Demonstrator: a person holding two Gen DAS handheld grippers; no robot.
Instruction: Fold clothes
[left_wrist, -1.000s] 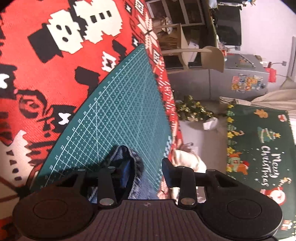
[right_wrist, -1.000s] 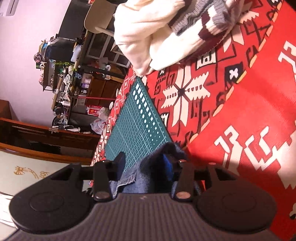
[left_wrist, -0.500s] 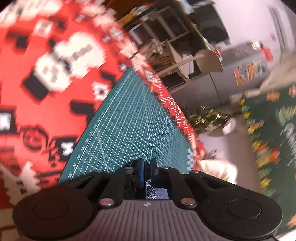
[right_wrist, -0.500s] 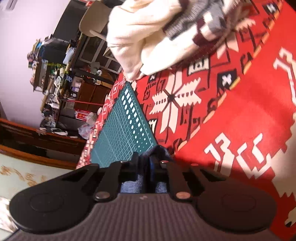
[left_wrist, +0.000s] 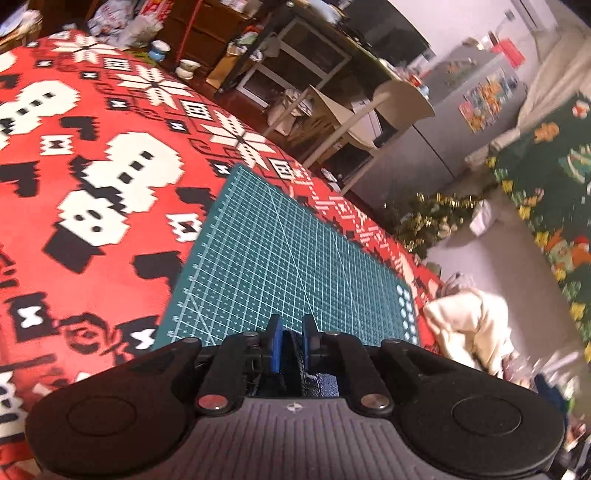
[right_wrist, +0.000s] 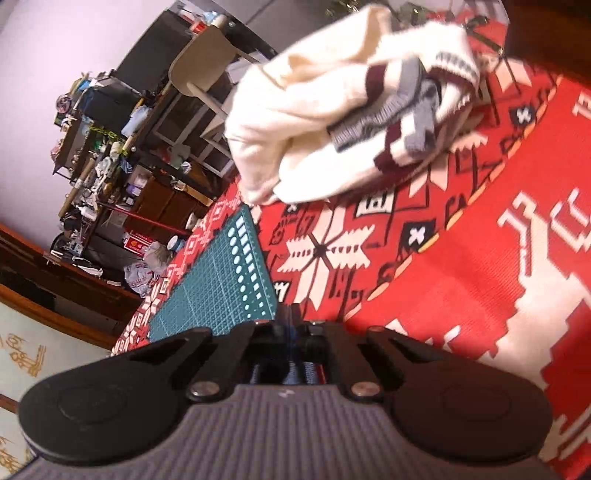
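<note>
Denim is pinched in my left gripper, jaws closed on a thin dark-blue fold that runs back under the body. Left cam, from the left: red cloth with white snowmen and snowflakes, then the green mat straight ahead of the fingers, its far edge with pale ovals. Past the table edge a cream garment lies low on the right, tinsel on the floor, a green Christmas rug far right. Chair and shelving behind the table.

Right cam, from the left: cluttered shelves, the mat's oval-marked edge, then my right gripper, jaws closed tight on a sliver of blue fabric; I can see only a strip of it between the fingers. A white knit sweater with grey and maroon bands sits crumpled on the red cloth, upper middle, well apart from the gripper. Red cloth with white pattern fills the right side
</note>
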